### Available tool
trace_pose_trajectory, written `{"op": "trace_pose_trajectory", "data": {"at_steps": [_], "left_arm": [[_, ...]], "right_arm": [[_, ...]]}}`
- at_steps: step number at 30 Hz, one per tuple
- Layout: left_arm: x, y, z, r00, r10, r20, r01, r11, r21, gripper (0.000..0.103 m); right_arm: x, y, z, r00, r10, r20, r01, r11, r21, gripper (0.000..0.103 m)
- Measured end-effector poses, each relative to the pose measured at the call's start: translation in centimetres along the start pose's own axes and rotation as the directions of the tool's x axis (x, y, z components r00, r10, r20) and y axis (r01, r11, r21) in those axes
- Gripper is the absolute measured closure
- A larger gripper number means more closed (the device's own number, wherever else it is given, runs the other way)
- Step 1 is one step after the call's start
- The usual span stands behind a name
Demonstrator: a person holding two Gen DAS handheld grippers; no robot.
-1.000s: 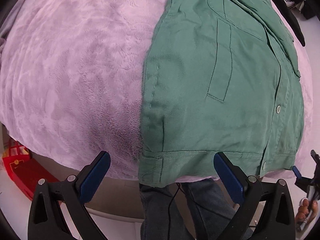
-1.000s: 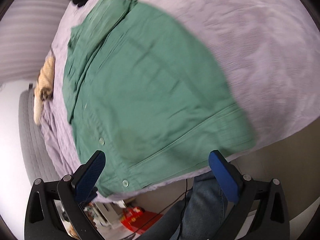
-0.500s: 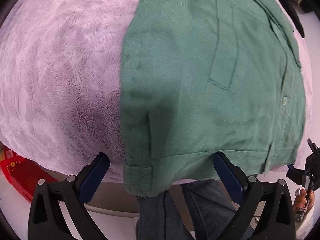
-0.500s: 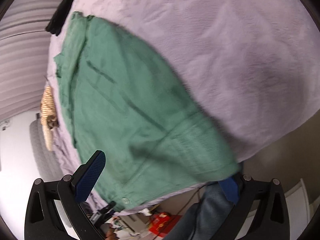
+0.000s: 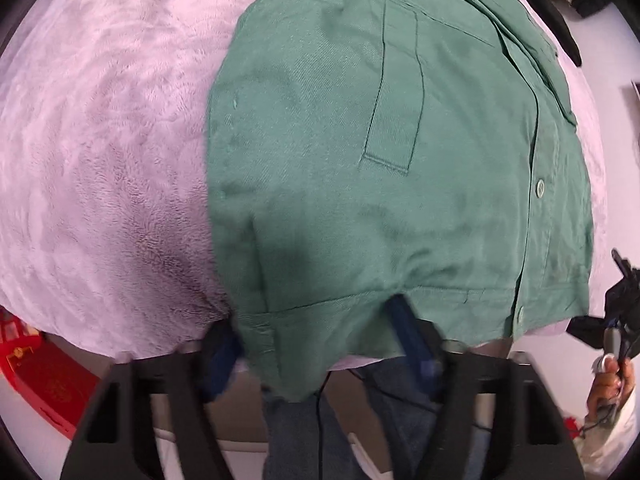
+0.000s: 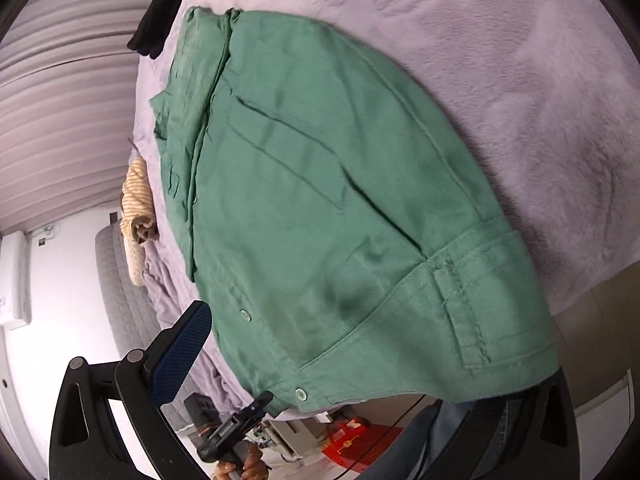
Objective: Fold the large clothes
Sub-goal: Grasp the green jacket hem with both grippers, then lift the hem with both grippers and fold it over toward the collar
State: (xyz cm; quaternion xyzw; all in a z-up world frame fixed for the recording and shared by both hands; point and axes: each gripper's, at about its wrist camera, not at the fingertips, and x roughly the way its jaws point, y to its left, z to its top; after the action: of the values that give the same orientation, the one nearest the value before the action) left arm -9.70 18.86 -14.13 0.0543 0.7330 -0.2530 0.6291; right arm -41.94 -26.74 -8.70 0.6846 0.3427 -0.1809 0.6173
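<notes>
A green button-up shirt (image 5: 400, 160) lies partly folded on a lilac fleece blanket (image 5: 100, 140); it also shows in the right wrist view (image 6: 340, 220). My left gripper (image 5: 316, 344) is at the shirt's near hem, its blue pads (image 5: 404, 320) narrowed around the hanging hem fabric, partly hidden by it. My right gripper (image 6: 360, 368) is open at the hem's other corner; its left pad (image 6: 180, 352) is clear and the right finger is hidden under the cloth.
The blanket (image 6: 520, 80) ends at the near bed edge. A black garment (image 6: 156, 20) and a striped beige cloth (image 6: 138, 200) lie at the far side. A red box (image 5: 40, 380) sits on the floor. The person's jeans (image 5: 300, 432) are below.
My left gripper has moved forward and its jaws have narrowed around the hem. My right gripper has swung round and slid its right finger under the hem corner.
</notes>
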Motion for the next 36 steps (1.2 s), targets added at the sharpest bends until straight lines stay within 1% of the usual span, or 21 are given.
{"op": "trace_pose_trajectory", "data": {"at_steps": [1, 2, 3, 4, 5, 8, 11, 12, 14, 15, 16, 17, 18, 20, 23, 25, 27, 30, 32, 34, 36], "left_arm": [[-0.2, 0.3, -0.2, 1.0, -0.01, -0.003, 0.01, 1.0, 0.013, 0.065], [-0.6, 0.6, -0.4, 0.999, -0.054, -0.006, 0.054, 0.999, 0.009, 0.072], [-1.0, 1.1, -0.5, 0.994, -0.112, -0.01, 0.111, 0.994, -0.016, 0.074], [-1.8, 1.7, -0.7, 0.987, -0.16, -0.006, 0.16, 0.986, -0.041, 0.076], [-2.4, 2.0, -0.6, 0.979, -0.203, 0.004, 0.203, 0.977, -0.058, 0.076], [-5.2, 1.9, 0.0, 0.947, -0.316, 0.065, 0.32, 0.943, -0.088, 0.076], [-8.5, 1.1, 1.8, 0.91, -0.385, 0.152, 0.402, 0.911, -0.096, 0.076], [-9.5, 0.9, 3.3, 0.897, -0.403, 0.183, 0.425, 0.9, -0.1, 0.076], [-11.6, 0.4, 6.1, 0.868, -0.429, 0.249, 0.465, 0.879, -0.108, 0.077], [-12.7, 0.9, 7.6, 0.856, -0.436, 0.279, 0.48, 0.87, -0.114, 0.077], [-13.4, 0.4, 9.4, 0.843, -0.439, 0.311, 0.493, 0.862, -0.12, 0.081], [-14.2, 0.2, 11.0, 0.834, -0.436, 0.338, 0.499, 0.858, -0.124, 0.081], [-15.0, 0.0, 12.6, 0.829, -0.423, 0.365, 0.494, 0.861, -0.123, 0.082], [-16.1, -0.9, 15.9, 0.827, -0.389, 0.406, 0.471, 0.874, -0.121, 0.082], [-16.5, -2.5, 21.0, 0.841, -0.316, 0.439, 0.405, 0.906, -0.124, 0.082], [-16.2, -2.9, 23.9, 0.854, -0.268, 0.446, 0.36, 0.923, -0.134, 0.082], [-15.9, -2.9, 26.9, 0.861, -0.241, 0.449, 0.331, 0.934, -0.134, 0.082], [-14.6, -2.9, 31.0, 0.871, -0.207, 0.445, 0.285, 0.951, -0.117, 0.082], [-13.4, -3.0, 33.9, 0.886, -0.175, 0.43, 0.241, 0.965, -0.104, 0.081], [-12.1, -3.1, 36.1, 0.9, -0.143, 0.412, 0.2, 0.975, -0.099, 0.081], [-11.4, -3.1, 37.7, 0.914, -0.079, 0.398, 0.135, 0.984, -0.114, 0.081]], "right_arm": [[-0.2, -0.3, -0.1, 1.0, 0.007, 0.014, -0.007, 1.0, 0.004, 0.004], [-0.3, -0.4, -0.1, 1.0, 0.012, 0.026, -0.013, 1.0, 0.009, 0.021], [-0.4, -0.5, -0.1, 1.0, 0.004, 0.029, -0.005, 1.0, 0.017, 0.057], [-0.3, -0.7, 0.0, 1.0, -0.008, 0.022, 0.008, 1.0, 0.028, 0.081], [-0.3, -0.9, 0.1, 1.0, 0.007, 0.008, -0.007, 0.999, 0.041, 0.097], [-0.8, 0.2, 0.4, 0.994, 0.11, -0.008, -0.109, 0.994, 0.028, 0.097], [-1.4, 3.0, 1.3, 0.976, 0.215, -0.031, -0.216, 0.976, -0.005, 0.097], [-1.5, 4.2, 1.9, 0.969, 0.244, -0.037, -0.244, 0.969, -0.018, 0.097], [-1.5, 7.1, 3.4, 0.957, 0.284, -0.053, -0.287, 0.956, -0.054, 0.097], [-1.4, 8.7, 4.3, 0.953, 0.297, -0.063, -0.301, 0.951, -0.075, 0.097], [-1.2, 10.4, 5.5, 0.949, 0.307, -0.073, -0.313, 0.945, -0.098, 0.097], [-0.9, 12.2, 6.7, 0.945, 0.316, -0.085, -0.325, 0.938, -0.118, 0.097], [-0.5, 13.6, 7.5, 0.942, 0.321, -0.096, -0.332, 0.934, -0.133, 0.097], [0.6, 17.0, 10.1, 0.935, 0.329, -0.13, -0.348, 0.921, -0.176, 0.097], [2.4, 21.2, 13.7, 0.931, 0.326, -0.161, -0.357, 0.905, -0.23, 0.097], [4.1, 23.8, 16.5, 0.936, 0.31, -0.165, -0.344, 0.904, -0.253, 0.097], [5.9, 25.7, 19.2, 0.945, 0.287, -0.159, -0.321, 0.91, -0.264, 0.097], [9.2, 27.0, 23.0, 0.962, 0.237, -0.137, -0.264, 0.935, -0.237, 0.097], [11.1, 27.3, 25.3, 0.978, 0.18, -0.109, -0.201, 0.952, -0.229, 0.097], [12.6, 27.3, 27.2, 0.988, 0.132, -0.082, -0.148, 0.964, -0.219, 0.097], [13.7, 27.3, 28.6, 0.994, 0.093, -0.053, -0.102, 0.972, -0.209, 0.093]]}}
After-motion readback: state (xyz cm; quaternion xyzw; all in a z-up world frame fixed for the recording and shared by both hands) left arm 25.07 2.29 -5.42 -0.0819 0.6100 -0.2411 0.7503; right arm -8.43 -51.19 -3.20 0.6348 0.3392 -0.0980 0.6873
